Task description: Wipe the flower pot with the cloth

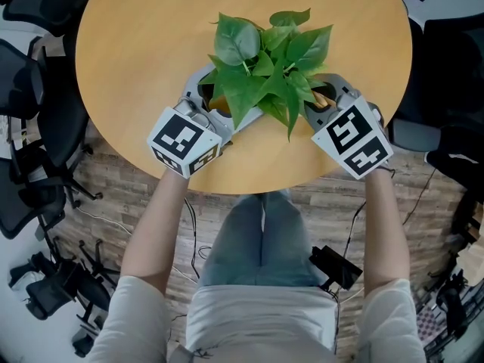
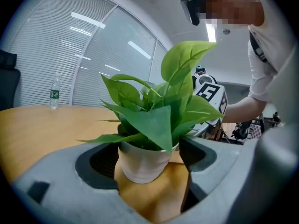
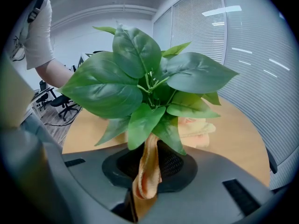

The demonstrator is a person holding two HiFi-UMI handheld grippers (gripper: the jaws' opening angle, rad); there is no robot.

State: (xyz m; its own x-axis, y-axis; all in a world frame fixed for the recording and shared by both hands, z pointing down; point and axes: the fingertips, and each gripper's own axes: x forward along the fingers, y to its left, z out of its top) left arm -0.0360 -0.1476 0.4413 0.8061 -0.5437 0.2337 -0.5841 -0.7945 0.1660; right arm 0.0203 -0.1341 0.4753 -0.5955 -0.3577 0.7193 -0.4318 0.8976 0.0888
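At the bottom of the right gripper view, the right gripper (image 3: 152, 169) has its jaws pressed together on the cloth (image 3: 144, 176). A peach strip of it runs up from them and under the leaves (image 3: 140, 78). More of it is bunched just past the plant at centre right, seemingly against the pot's far side, though the contact itself is hidden.

In the lower middle of the left gripper view, the left gripper (image 2: 149, 148) has its jaws spread wide around the pot (image 2: 145, 164). The rim appears to meet both pads, so I read this as a steadying grip. The pot stands upright on the table (image 1: 136, 59), near the front edge at the centre of the head view.

My judgement is that the set-up is done, with the cloth taken up, brought to the pot and the pot braced. The wiping looks just begun or under way. The white wall that shows looks clean, but how much has been rubbed I cannot tell. The rest of the way round is probably left.

The table is round, pale wood and bare apart from 1 water bottle (image 2: 54, 92) at the left of the left gripper view. Behind it stands a glass wall with blinds (image 2: 93, 45). Around the table in the head view are dark office chairs (image 1: 30, 89), and cables lie on the plank floor (image 1: 113, 180).
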